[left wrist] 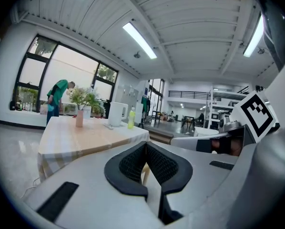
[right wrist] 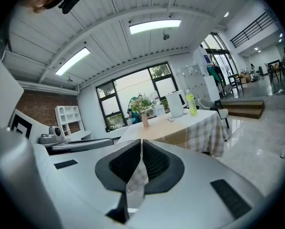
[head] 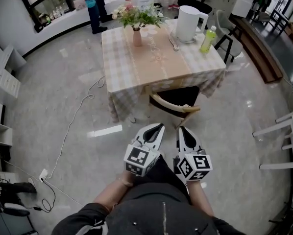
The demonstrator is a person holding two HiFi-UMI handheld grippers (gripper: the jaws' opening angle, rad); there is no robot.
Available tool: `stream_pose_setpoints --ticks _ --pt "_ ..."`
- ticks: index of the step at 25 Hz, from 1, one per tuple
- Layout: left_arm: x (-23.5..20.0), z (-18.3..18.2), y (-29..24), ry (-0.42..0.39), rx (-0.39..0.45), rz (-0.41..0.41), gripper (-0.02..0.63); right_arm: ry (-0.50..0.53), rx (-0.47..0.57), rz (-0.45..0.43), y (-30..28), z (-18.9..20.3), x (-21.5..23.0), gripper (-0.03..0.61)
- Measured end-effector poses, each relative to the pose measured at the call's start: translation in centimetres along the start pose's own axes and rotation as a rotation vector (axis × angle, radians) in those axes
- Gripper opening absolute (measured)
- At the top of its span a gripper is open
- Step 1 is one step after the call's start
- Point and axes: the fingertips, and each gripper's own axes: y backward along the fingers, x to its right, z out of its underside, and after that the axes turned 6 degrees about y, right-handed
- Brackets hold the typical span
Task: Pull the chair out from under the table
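The chair [head: 173,105], with a curved wooden back and a black seat, is tucked under the near side of the table [head: 158,62], which wears a checked cloth. My left gripper [head: 159,126] and right gripper [head: 181,129] are held side by side just short of the chair's back and point at it, touching nothing. Both are shut and hold nothing. In the left gripper view the jaws [left wrist: 146,145] meet at the tips, with the table [left wrist: 85,135] ahead on the left. In the right gripper view the tips [right wrist: 141,141] also meet, and the table [right wrist: 180,128] lies ahead.
On the table stand a vase of flowers [head: 137,35], a white kettle [head: 189,22] and a green bottle [head: 208,39]. A white cable [head: 73,126] runs across the floor at left. A white chair [head: 283,131] stands at right, and a person [head: 93,4] beyond the table.
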Motion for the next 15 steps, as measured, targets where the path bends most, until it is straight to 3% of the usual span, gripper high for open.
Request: stream_pose_setpoints --ticks 15 --pt "-4.7 -0.9 -9.0 -0.043 -0.074 0.0 0.009 -0.01 -0.026 0.023 -7.0 -0.8 6.2 0.017"
